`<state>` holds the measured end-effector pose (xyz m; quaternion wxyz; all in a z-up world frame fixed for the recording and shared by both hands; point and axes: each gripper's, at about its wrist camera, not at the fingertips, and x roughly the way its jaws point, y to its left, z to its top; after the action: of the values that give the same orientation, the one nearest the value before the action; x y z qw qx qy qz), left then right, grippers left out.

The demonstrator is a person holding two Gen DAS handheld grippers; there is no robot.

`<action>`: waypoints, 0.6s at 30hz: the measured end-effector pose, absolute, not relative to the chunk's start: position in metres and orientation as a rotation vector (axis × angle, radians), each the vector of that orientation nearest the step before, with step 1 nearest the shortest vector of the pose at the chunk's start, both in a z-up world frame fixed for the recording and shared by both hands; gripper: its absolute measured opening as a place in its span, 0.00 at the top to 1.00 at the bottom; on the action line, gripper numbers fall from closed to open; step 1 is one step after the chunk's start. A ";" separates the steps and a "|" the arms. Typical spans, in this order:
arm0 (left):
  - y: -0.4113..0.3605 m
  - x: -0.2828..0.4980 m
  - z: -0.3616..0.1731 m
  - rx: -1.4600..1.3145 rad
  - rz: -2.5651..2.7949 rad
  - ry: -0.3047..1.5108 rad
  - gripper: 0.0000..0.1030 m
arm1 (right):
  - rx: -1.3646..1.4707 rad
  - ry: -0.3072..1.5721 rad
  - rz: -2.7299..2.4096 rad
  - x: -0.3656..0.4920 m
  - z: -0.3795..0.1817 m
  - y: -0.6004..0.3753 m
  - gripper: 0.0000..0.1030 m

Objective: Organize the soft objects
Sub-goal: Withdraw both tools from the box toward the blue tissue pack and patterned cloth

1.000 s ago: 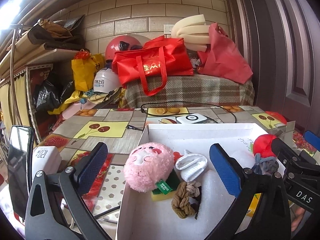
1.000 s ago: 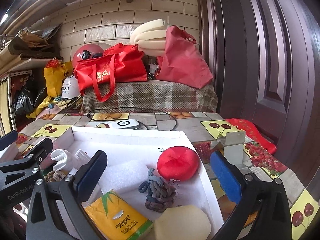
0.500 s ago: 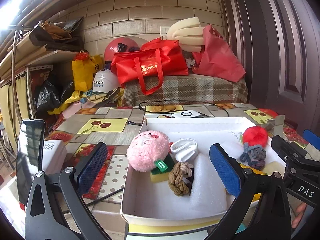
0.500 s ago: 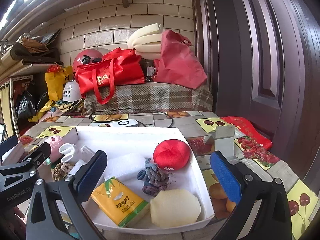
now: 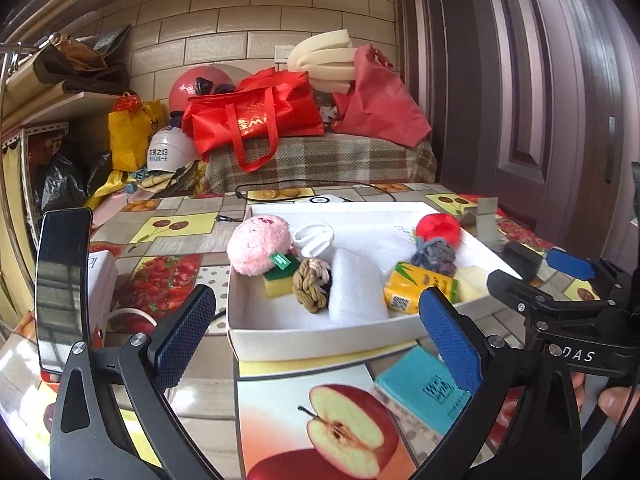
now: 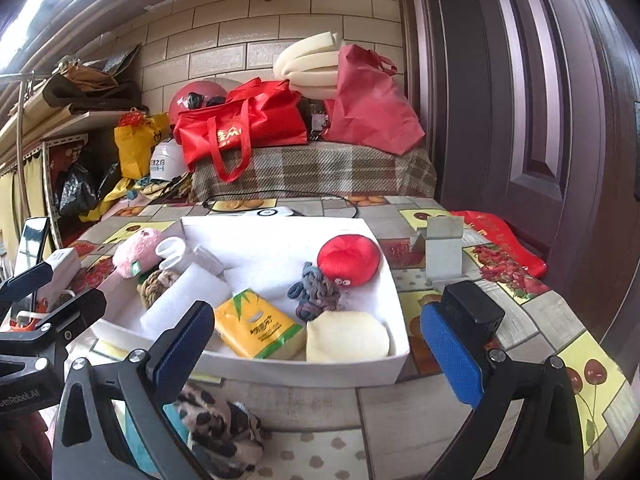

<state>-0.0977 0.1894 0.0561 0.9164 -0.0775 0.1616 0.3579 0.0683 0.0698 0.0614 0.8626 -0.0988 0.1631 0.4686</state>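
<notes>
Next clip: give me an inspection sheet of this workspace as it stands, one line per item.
Surface: table under a fruit-print cloth.
Job's things: white box holds a pink plush, red plush, yellow tissue pack, grey knot, tan rope knot, sponge, white foam pad and cream sponge. Outside it, near the front edge: leopard-print cloth and teal pack.
Clutter: phone, grey stand.
Grippers: left gripper and right gripper, both with jaws open and empty.
Cables: black cable behind the box.
Surroundings: red bags, helmets, brick wall, dark door.
</notes>
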 end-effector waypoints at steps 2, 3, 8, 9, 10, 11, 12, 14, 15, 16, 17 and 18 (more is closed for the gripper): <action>0.181 -0.104 0.055 -0.156 0.687 0.345 0.00 | -0.239 0.404 1.018 0.066 0.056 0.066 0.00; 0.177 -0.107 0.055 -0.154 0.654 0.355 0.00 | -0.250 0.431 1.036 0.065 0.054 0.065 0.00; 0.160 -0.103 0.050 -0.114 0.553 0.450 0.00 | -0.287 0.463 1.105 0.054 0.049 0.066 0.00; 0.162 -0.103 0.049 -0.127 0.547 0.468 0.00 | -0.315 0.475 1.120 0.053 0.047 0.072 0.03; 0.164 -0.102 0.047 -0.149 0.531 0.485 0.00 | -0.338 0.497 1.133 0.053 0.043 0.078 0.05; 0.168 -0.102 0.045 -0.176 0.524 0.503 0.00 | -0.361 0.524 1.149 0.053 0.040 0.082 0.08; 0.172 -0.102 0.043 -0.207 0.520 0.519 0.00 | -0.389 0.557 1.164 0.054 0.035 0.089 0.13; 0.181 -0.104 0.038 -0.266 0.504 0.545 0.00 | -0.431 0.617 1.184 0.055 0.028 0.101 0.32; 0.184 -0.104 0.036 -0.293 0.497 0.560 0.00 | -0.417 0.639 1.203 0.056 0.026 0.102 0.40; 0.187 -0.103 0.034 -0.311 0.488 0.572 0.00 | -0.389 0.655 1.218 0.059 0.026 0.101 0.43; 0.188 -0.103 0.032 -0.322 0.480 0.581 0.00 | -0.381 0.673 1.227 0.061 0.025 0.101 0.53; 0.188 -0.099 0.031 -0.326 0.473 0.596 0.00 | -0.368 0.685 1.239 0.063 0.025 0.101 0.67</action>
<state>-0.0995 0.1880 0.0305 0.9156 -0.1582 0.2896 0.2297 0.0627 0.1005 0.0246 0.7442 -0.1679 0.3126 0.5658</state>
